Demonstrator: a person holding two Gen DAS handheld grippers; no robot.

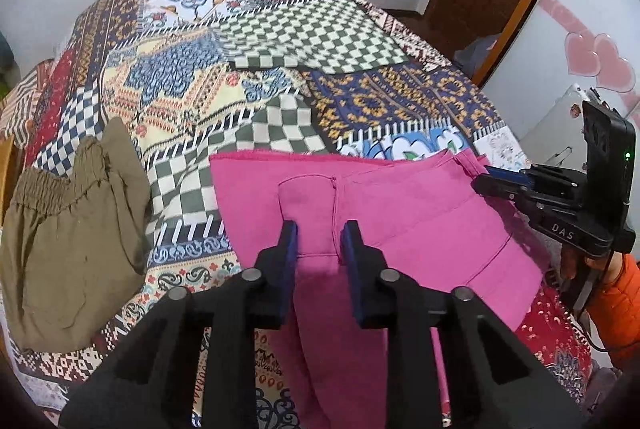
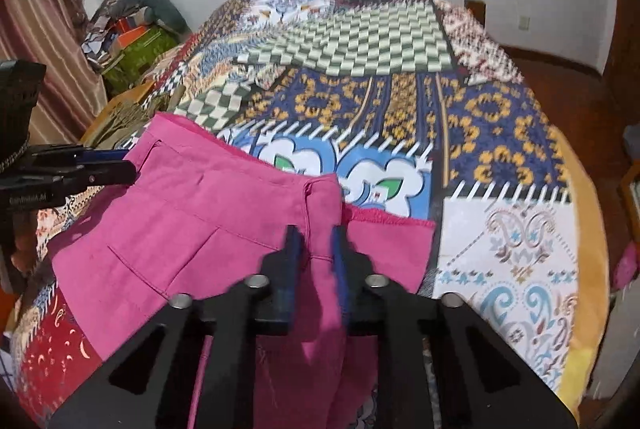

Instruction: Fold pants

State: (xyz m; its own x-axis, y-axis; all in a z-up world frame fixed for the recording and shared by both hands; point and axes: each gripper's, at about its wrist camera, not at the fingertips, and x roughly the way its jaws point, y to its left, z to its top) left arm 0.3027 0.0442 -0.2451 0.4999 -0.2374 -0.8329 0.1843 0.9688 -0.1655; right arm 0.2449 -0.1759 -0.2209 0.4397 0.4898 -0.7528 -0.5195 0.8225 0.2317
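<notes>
Nearest the lens: black left gripper [image 1: 319, 243], blue-padded fingers [image 1: 289, 249] drawn in on a raised ridge of the pink pants [image 1: 420, 229], pinching the fabric by the look of it, though contact of the pads not fully certain. Pants spread across the near end of a patchwork-covered bed [image 1: 280, 41], waistband at the far edge, cloth trailing down toward the cameras. Left of the pants, just apart: olive pants [image 1: 68, 241] lying crumpled, elastic waist up, seemingly awaiting a turn. Right of the pink pants' waistband corner: right gripper [image 1: 486, 181] clamped on that corner, held by a hand [image 1: 572, 261] in an orange sleeve [image 1: 616, 309]. From the right wrist view, right gripper's fingers [image 2: 294, 257] nearly together on a bunched fold of pink cloth. Likely reason for the two grips: both ends of one edge secured so the garment can be lifted and laid over itself evenly. Fold not yet made.
</notes>
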